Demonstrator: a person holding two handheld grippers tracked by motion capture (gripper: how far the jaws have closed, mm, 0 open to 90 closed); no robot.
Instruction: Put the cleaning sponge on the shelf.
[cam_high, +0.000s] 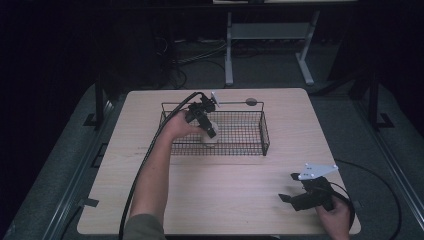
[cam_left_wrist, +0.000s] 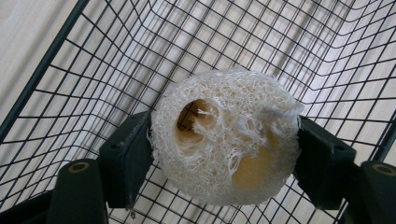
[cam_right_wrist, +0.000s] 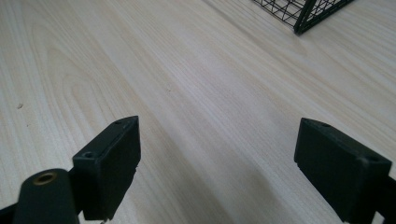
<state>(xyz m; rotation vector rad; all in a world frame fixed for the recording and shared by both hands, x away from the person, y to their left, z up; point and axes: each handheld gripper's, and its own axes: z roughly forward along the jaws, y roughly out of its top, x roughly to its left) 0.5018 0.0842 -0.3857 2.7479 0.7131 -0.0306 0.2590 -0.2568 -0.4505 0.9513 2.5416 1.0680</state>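
Observation:
A pale, round loofah sponge (cam_left_wrist: 224, 140) with a hole through its middle sits between the two black jaws of my left gripper (cam_left_wrist: 224, 163). Both pads lie against its sides. In the high view the left gripper (cam_high: 209, 132) reaches down into the left part of a black wire basket (cam_high: 264, 131), and the loofah (cam_high: 210, 139) is low inside, by the near wall. My right gripper (cam_high: 289, 187) hovers over the table's front right corner. Its jaws stand wide apart with nothing between them, as the right gripper view (cam_right_wrist: 217, 172) also shows.
The basket stands at the middle back of a light wooden table (cam_high: 225, 185). Its corner (cam_right_wrist: 303, 14) appears at the top of the right gripper view. Basket wires (cam_left_wrist: 46, 60) surround the loofah closely. A small dark disc (cam_high: 251, 101) lies behind the basket.

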